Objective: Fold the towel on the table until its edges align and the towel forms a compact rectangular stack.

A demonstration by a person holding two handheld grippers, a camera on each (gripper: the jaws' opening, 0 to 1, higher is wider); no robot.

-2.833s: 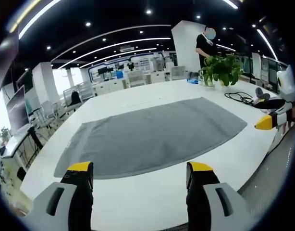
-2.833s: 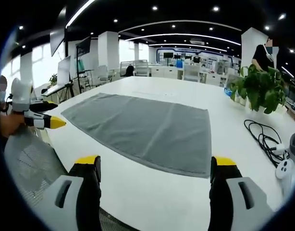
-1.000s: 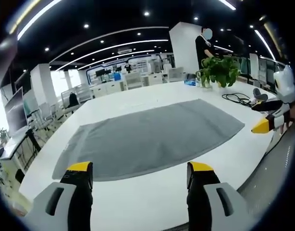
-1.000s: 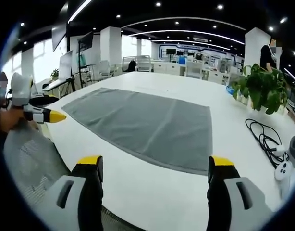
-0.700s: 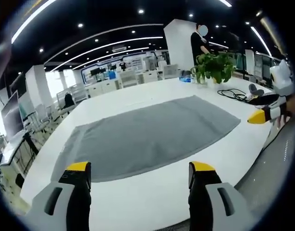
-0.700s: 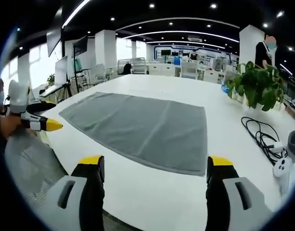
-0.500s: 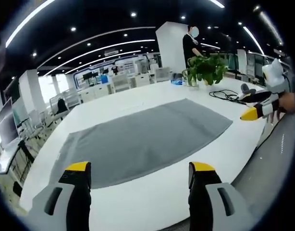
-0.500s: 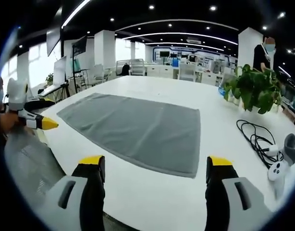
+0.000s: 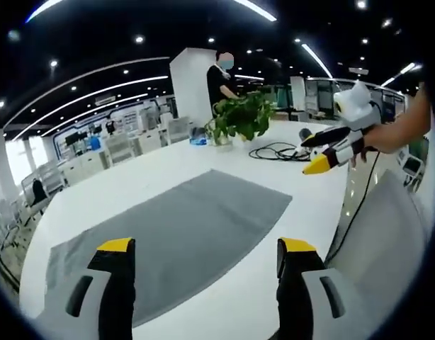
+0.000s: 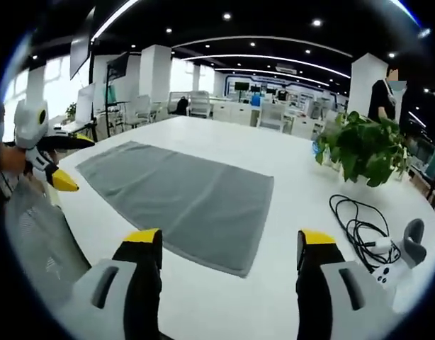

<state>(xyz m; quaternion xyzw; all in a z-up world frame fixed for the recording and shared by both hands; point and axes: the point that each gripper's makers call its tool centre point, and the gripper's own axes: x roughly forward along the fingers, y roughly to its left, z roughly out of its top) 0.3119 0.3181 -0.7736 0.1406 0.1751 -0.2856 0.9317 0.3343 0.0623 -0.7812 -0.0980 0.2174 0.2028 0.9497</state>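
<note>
Bare table (image 10: 224, 297) fronts the towel (image 10: 178, 191); plant (image 10: 363, 152) and cable (image 10: 356, 227) crowd one side.

Open office (image 10: 203, 106), dark spotlit ceiling (image 10: 274, 21)

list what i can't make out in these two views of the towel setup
- Towel: in the left gripper view, its near edge sits behind the left gripper.
- Towel thickness or layers: too flat in the right gripper view to judge.
- Controller: cut by the right gripper view's edge.
- Cable: its ends are too small to trace.
</note>
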